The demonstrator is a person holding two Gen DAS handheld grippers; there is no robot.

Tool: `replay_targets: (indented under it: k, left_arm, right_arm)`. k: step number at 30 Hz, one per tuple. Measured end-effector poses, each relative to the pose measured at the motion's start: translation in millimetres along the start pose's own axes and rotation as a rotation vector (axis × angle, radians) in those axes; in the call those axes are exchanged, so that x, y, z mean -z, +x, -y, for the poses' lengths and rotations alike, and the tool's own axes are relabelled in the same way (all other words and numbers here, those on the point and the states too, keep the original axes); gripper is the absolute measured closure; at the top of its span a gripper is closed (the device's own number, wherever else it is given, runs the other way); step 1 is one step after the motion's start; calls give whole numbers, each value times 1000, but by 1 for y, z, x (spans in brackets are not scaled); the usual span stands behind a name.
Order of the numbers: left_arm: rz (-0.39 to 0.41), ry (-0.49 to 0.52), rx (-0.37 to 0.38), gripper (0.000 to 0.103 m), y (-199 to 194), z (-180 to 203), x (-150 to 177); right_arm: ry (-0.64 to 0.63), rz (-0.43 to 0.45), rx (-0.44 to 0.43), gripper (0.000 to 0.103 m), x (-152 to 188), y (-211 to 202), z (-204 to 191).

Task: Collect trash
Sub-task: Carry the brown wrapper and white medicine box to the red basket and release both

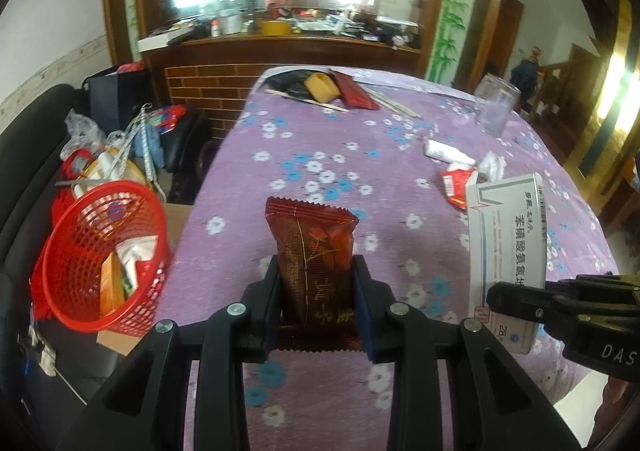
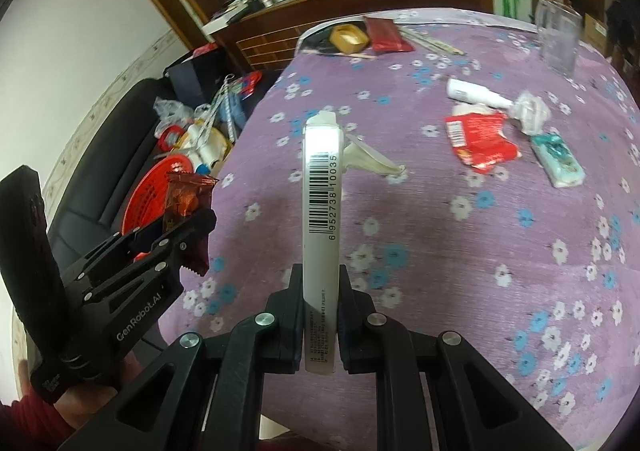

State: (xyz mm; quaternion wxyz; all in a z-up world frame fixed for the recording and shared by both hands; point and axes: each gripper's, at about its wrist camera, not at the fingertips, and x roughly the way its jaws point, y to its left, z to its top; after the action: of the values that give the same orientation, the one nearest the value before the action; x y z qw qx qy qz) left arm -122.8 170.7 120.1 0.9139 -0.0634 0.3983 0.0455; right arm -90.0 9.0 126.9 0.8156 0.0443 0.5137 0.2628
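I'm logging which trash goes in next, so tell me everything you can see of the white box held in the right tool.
The white box is a flat, thin cardboard carton, pale with grey-blue trim and printed Chinese text on its broad face and a barcode along its narrow edge. Its far end flap hangs open. It stands on edge, pointing away from the right tool, whose pads are shut on its two broad faces near the lower end. It is held above the purple flowered tablecloth; nothing else visibly touches it.

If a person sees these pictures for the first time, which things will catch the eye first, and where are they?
First, the dark red snack packet clamped in the left gripper, and the white medicine box pinched in the right gripper, both held above the purple flowered tablecloth. Next, the red mesh basket left of the table, already holding some wrappers.
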Motion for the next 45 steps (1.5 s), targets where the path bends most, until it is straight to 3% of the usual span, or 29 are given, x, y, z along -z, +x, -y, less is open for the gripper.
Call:
replay_targets:
  k: [10,22,27,35,38,39,40,42,45]
  left_arm:
    - [16,-97,-47,72,-14,-56,9]
    - [39,-267,-171,72,-31,-171,6]
    - [32,-329,-180,72,-26,-211,2]
    - [16,-350,-208,72,-6,-246,-5]
    - [14,-366,-210,61,-1,-255,-6]
    - [15,-375,-210,48,1,-258,-7]
    - [19,-385,-213,43,2,-261,-7]
    - [25,-395,-209,43,2,-263,-8]
    - [27,-395,-195,43,-1,-262,-7]
  right_arm:
    - [-87,-45,-25,88,-3,22,-50]
    - [-265,-96,-140,88,-38,58,-148]
    - [-326,-118,-193,88,-60,86,-199]
    - [-344,-169,-192,88,-89,144,-244]
    - [-359,-171,-179,88,-97,162,-254]
    - [-362,-167,-175,86,-100,168,-257]
    - [-365,-170,-166,78,-101,172,-259]
    - [-351,-156,-151,73,-102,174,-258]
    - [-344,-137,-158,73,-100,164,-251]
